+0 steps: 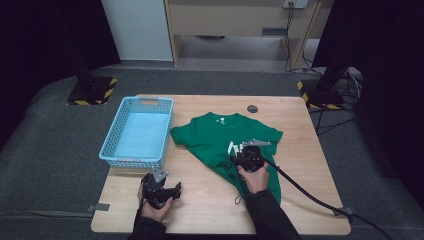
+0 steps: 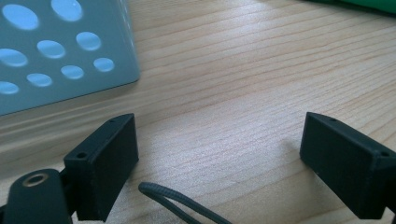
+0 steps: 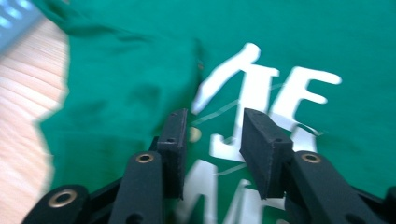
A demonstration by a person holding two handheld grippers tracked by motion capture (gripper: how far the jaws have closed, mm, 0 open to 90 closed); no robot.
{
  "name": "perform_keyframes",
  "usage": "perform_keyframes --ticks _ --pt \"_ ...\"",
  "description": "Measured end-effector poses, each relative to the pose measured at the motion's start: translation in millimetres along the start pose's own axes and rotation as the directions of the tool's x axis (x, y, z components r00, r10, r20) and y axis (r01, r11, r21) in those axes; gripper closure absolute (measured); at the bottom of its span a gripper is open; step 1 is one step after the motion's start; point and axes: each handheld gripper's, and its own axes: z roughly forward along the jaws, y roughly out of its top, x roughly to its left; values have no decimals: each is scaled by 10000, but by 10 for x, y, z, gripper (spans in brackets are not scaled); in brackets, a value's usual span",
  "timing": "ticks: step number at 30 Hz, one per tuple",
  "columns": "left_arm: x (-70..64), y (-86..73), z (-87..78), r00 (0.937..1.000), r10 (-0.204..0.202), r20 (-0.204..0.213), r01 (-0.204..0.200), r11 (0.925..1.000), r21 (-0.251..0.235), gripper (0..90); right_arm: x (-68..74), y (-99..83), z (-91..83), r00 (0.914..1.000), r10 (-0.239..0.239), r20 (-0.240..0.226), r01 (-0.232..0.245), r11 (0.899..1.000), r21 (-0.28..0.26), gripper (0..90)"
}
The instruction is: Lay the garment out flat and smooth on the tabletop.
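Two claws apart: right claw (image 3: pixel 212 128) over green shirt (image 1: pixel 215 135), seemingly unclamped; left claw (image 2: pixel 219 154) aside.

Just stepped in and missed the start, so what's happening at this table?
A person holds a two-jaw gripper in each hand at a wooden table. The right gripper hovers over the white print on a green T-shirt that lies spread out; its jaws stand apart with nothing between them. The left gripper rests wide open over bare wood near the corner of an empty light blue basket. The shirt isn't in the basket yet.
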Motion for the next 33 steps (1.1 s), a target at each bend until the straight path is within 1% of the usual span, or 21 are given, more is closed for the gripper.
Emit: perform_keyframes --ticks 1,2,5,7,8,10,12,14,16,18,20,23,27,28,29,30,33 --pt "0 0 0 10000 3 2 -3 10000 2 105 -9 -12 11 9998 -113 175 111 9999 78 597" --pt "0 0 0 10000 3 2 -3 10000 1 105 -18 -22 12 9995 -205 236 204 9998 29 593" --pt "-2 1 0 10000 14 9 -14 10000 -1 106 -37 -21 -35 9996 -193 228 194 9998 -43 566" --pt "-7 0 -3 10000 49 52 -49 10000 -47 118 -45 -12 -100 9997 -237 104 240 9994 -241 543" --pt "-15 0 -8 9999 124 104 -123 9999 -82 136 -47 -11 -129 9997 -237 66 239 9992 -329 530" --pt "-34 1 -10 9995 207 219 -204 9997 -152 175 -54 -18 -226 9992 -392 64 395 9979 -516 499" --pt "-65 5 -7 9989 249 393 -242 9995 -199 191 -66 -42 -309 9976 -653 230 667 9955 -676 471" --pt "-102 24 -6 9978 186 631 -176 9997 -167 199 -86 -88 -383 9949 -894 466 928 9927 -772 456" --pt "-140 59 -14 9959 187 886 -165 9995 -252 214 -109 -148 -450 9922 -1037 696 1090 9910 -776 446" --pt "-172 105 -29 9934 130 1136 -92 9994 -342 230 -146 -212 -509 9905 -1121 792 1181 9902 -749 438" --pt "-194 160 -43 9909 135 1340 -86 9993 -368 259 -188 -271 -575 9906 -1073 844 1137 9907 -749 430" --pt "-226 239 -45 9849 36 1729 27 9994 -358 315 -250 -362 -676 9918 -981 820 1046 9913 -796 420" --pt "-293 354 -25 9799 30 1997 53 9991 -410 364 -305 -498 -776 9922 -1023 706 1082 9905 -854 406" --pt "-293 354 -25 9799 30 1997 53 9991 -410 372 -305 -498 -776 9922 -1023 706 1082 9905 -854 406" --pt "-330 428 -4 9767 13 2144 80 9991 -425 372 -313 -531 -790 9931 -1002 605 1052 9907 -857 402" --pt "-357 476 11 9746 28 2240 69 9991 -426 380 -325 -590 -802 9922 -1098 589 1143 9903 -794 400" --pt "-445 638 64 9690 210 2460 -120 9992 -383 402 -343 -660 -782 9897 -1308 574 1342 9892 -589 392"
